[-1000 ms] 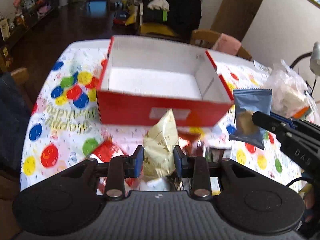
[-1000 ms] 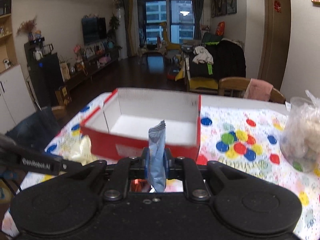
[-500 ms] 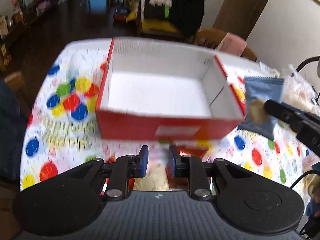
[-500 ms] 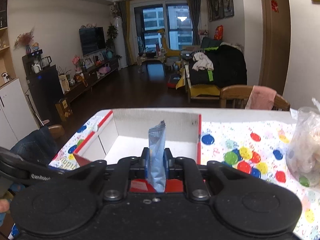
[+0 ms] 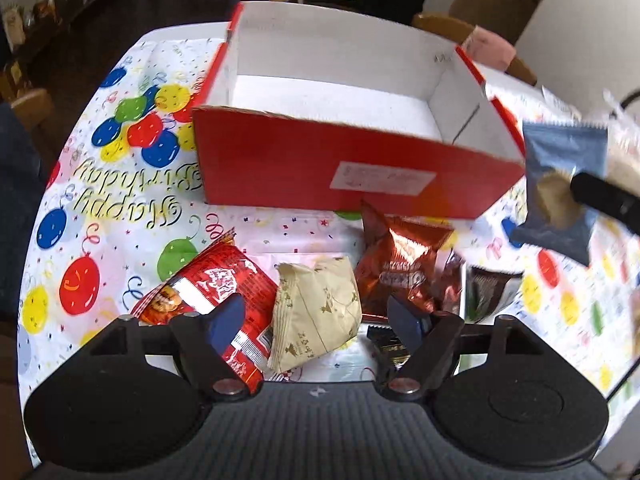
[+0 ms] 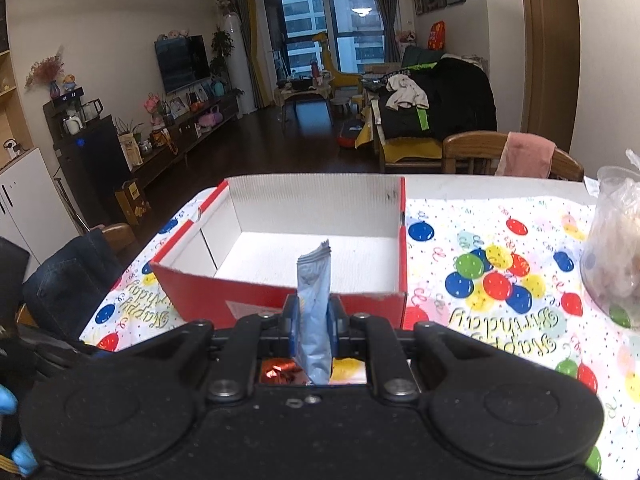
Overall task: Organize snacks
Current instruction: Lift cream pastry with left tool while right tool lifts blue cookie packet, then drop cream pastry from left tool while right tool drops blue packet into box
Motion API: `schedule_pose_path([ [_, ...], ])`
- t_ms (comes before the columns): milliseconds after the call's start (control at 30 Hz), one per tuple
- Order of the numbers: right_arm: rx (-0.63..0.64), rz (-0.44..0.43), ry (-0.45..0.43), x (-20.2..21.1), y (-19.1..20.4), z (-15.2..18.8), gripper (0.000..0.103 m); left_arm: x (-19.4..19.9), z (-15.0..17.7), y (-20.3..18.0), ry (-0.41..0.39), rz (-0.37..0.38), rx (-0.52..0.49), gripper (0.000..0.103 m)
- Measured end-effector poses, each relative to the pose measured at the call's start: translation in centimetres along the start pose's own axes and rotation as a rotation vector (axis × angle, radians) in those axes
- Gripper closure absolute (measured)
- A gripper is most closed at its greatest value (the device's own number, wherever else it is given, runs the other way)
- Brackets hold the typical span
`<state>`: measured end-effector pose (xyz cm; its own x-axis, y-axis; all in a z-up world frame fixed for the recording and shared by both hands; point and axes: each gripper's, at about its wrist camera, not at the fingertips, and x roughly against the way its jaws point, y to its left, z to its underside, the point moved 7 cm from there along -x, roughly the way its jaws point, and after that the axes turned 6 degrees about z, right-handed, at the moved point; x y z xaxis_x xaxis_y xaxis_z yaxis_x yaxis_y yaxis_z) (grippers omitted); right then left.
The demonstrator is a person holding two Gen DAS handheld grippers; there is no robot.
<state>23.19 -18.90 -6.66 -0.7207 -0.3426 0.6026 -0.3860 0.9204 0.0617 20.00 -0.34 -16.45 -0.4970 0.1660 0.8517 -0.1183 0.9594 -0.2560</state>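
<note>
An open red cardboard box (image 5: 320, 176) with a white, bare inside stands on the balloon-print tablecloth (image 5: 100, 208). My left gripper (image 5: 316, 316) hovers low over a snack pile in front of it, jaws opening. A cream packet (image 5: 320, 304) lies between the pads, untouched. Around it lie a red bag (image 5: 208, 284), a copper-red bag (image 5: 400, 256) and a dark packet (image 5: 488, 288). My right gripper (image 6: 314, 320) is shut on an upright blue packet (image 6: 314, 300), just short of the box's near wall (image 6: 200, 292). The left wrist view shows that blue packet (image 5: 560, 160) at the box's right corner.
A clear plastic bag of snacks (image 6: 616, 248) stands at the table's right side. A wooden chair (image 6: 472, 152) with a pink cloth sits behind the far edge. A person's blue-gloved hand (image 6: 16, 452) shows at the lower left.
The left gripper sank toward the table and its jaws spread, and the cream packet it held now lies on the snack pile. The right gripper carried the blue packet closer to the box.
</note>
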Motion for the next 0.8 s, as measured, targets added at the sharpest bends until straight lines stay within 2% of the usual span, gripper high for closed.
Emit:
schedule_pose_path([
  [100, 0.0, 0.003, 0.007, 0.2, 0.0, 0.5, 0.09, -1.1, 0.4, -0.2, 0.016, -0.017, -0.012, 0.028],
  [167, 0.0, 0.005, 0.009, 0.3, 0.0, 0.6, 0.09, -1.5, 0.4, -0.2, 0.019, -0.033, -0.022, 0.041],
  [200, 0.0, 0.006, 0.01, 0.3, -0.1, 0.7, 0.09, -1.7, 0.5, -0.2, 0.025, -0.041, -0.026, 0.051],
  [333, -0.005, 0.014, 0.012, 0.3, -0.4, 0.8, 0.09, -1.7, 0.6, -0.3, 0.003, -0.06, -0.049, 0.063],
  [533, -0.009, 0.023, 0.016, 0.1, -0.6, 0.9, 0.09, -1.2, 0.6, 0.0, -0.014, -0.038, -0.029, 0.074],
  [800, 0.004, 0.018, -0.01, 0.1, -0.4, -0.2, 0.09, 3.2, -0.7, 0.0, -0.105, 0.024, 0.046, 0.078],
])
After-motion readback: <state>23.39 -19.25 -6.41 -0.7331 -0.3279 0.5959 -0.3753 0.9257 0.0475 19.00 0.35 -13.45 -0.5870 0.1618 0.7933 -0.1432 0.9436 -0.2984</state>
